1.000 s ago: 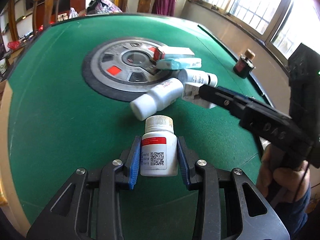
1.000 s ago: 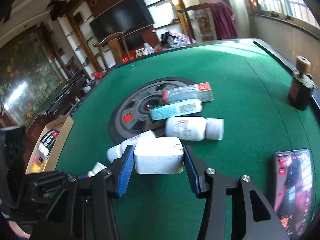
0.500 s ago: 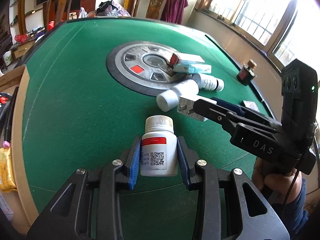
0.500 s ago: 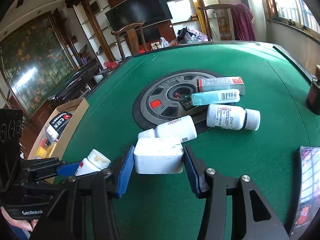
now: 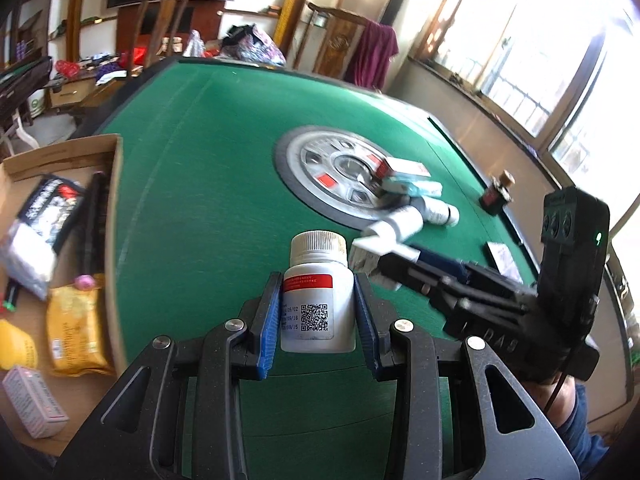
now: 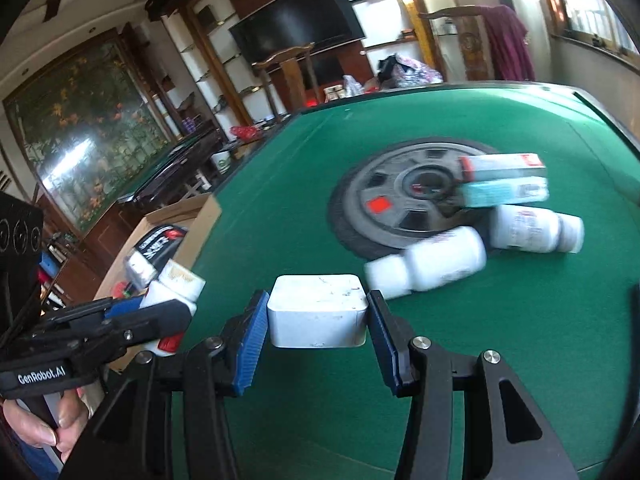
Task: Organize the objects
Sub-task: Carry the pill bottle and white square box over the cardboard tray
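My left gripper (image 5: 317, 312) is shut on a white pill bottle (image 5: 318, 300) with a red band and a QR code, held upright above the green table (image 5: 192, 200). My right gripper (image 6: 318, 322) is shut on a white rectangular box (image 6: 318, 312); in the left wrist view it reaches in from the right with that box (image 5: 372, 258). In the right wrist view the left gripper (image 6: 160, 312) carries its bottle (image 6: 172, 286) at lower left. Two white bottles (image 6: 432, 266) (image 6: 536, 228) and two cartons (image 6: 502, 166) (image 6: 504, 192) lie by the round centre plate (image 6: 400, 200).
An open cardboard box (image 5: 60, 260) with packets and small items stands off the table's left edge. A small dark bottle (image 5: 496, 196) stands near the right rim, with a phone (image 5: 502, 258) lying nearby. Chairs, shelves and a television stand behind the table.
Both grippers have carried their loads leftward over the table toward the cardboard box, which has come into view. The pile of bottles and cartons now lies farther to the right.
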Demonstrator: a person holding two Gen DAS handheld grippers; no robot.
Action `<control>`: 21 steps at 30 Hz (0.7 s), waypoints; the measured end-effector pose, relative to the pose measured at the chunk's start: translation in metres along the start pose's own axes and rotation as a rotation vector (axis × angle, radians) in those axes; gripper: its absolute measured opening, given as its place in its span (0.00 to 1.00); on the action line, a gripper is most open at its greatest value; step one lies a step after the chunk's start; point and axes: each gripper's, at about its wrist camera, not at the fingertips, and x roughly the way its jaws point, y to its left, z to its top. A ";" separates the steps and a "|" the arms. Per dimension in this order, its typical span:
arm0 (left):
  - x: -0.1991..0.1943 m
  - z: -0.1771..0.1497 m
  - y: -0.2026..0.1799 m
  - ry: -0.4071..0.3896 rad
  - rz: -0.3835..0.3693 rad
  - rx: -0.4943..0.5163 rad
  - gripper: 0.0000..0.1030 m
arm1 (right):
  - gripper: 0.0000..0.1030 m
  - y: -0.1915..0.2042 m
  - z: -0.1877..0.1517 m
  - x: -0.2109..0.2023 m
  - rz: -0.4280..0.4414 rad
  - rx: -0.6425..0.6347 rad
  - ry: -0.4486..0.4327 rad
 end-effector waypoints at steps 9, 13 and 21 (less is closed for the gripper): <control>-0.051 0.005 0.069 -0.105 0.041 -0.101 0.33 | 0.48 0.064 0.006 0.037 0.046 -0.098 0.057; -0.077 0.009 0.111 -0.149 0.090 -0.146 0.33 | 0.48 0.101 0.011 0.052 0.072 -0.164 0.077; -0.092 0.016 0.205 -0.112 0.220 -0.221 0.33 | 0.48 0.176 0.039 0.089 0.121 -0.259 0.087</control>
